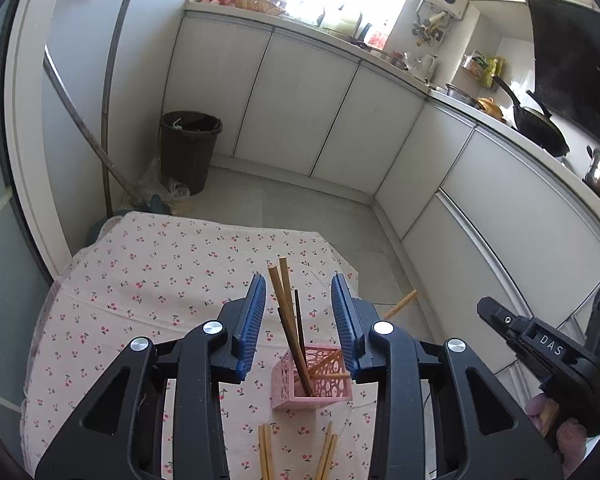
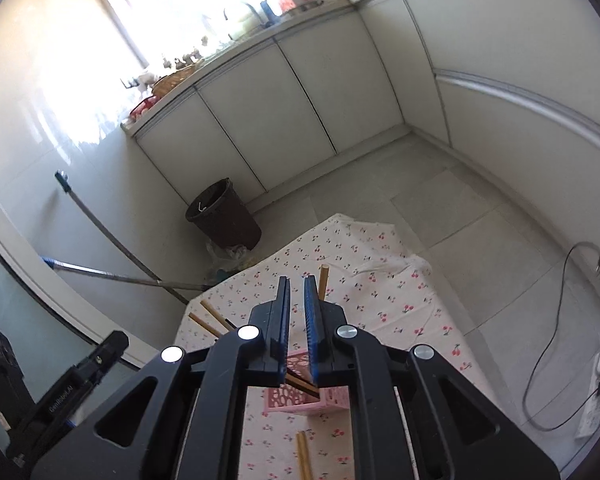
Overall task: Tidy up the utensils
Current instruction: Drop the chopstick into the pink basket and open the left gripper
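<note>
Chopsticks, wooden, some pale bamboo and some dark brown, are standing bundled and leaning in a small pink perforated plastic basket, which is sitting on a cherry-print cloth-covered table near its front edge. More pale loose chopsticks are lying flat on the cloth just in front of the basket, w/ another pair beside them to the right. Left gripper is hanging above the basket, blue-padded jaws standing apart either side of the upright sticks, pads touching nothing, so it's holding nothing. Right gripper is sitting over the same basket w/ its jaws nearly together, only a thin slit between the pads and nothing seen in it. Judging by this, the step in hand is approx. midway: a few sticks are binned and several are waiting on the cloth. Next move prob. calls for lowering a gripper to the loose sticks, opening wide enough to straddle one, pinching near its middle, then tipping it upright into the basket w/o knocking the leaning bundle. Behind, a brown waste bin and white cabinets are lining the floor.
</note>
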`<state>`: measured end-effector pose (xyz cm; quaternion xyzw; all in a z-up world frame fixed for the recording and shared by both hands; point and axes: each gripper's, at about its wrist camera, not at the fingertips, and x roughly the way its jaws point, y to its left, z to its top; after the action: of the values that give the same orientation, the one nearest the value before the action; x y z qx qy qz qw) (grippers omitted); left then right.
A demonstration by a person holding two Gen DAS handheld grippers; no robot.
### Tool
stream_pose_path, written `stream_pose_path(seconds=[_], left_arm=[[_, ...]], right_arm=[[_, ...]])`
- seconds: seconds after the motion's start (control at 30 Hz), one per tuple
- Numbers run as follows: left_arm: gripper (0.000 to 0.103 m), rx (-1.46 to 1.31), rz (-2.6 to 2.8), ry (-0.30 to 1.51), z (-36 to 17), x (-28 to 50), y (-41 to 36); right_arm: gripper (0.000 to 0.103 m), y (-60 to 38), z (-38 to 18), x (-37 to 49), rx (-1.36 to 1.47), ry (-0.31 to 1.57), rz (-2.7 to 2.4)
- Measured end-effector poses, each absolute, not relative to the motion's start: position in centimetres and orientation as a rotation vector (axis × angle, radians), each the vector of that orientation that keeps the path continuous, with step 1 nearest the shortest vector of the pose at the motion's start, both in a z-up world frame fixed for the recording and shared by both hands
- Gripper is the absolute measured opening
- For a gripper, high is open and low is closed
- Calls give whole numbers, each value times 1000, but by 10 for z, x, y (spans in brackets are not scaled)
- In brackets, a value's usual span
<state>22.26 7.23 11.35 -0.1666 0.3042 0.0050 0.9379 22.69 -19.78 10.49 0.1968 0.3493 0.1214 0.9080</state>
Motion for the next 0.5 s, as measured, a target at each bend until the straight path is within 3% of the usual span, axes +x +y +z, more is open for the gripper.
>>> stream_pose_path(seconds=[0.27,0.43,0.5], left_arm=[[45,-172,40,650,104,206,36],[64,-148,48,665,94,195,32],[67,-133,48,670,89,190,29]], right_arm=[[9,-185,101,193,256,707,235],[14,-185,93,180,211,739,235],[27,-185,87,173,188,756,229]])
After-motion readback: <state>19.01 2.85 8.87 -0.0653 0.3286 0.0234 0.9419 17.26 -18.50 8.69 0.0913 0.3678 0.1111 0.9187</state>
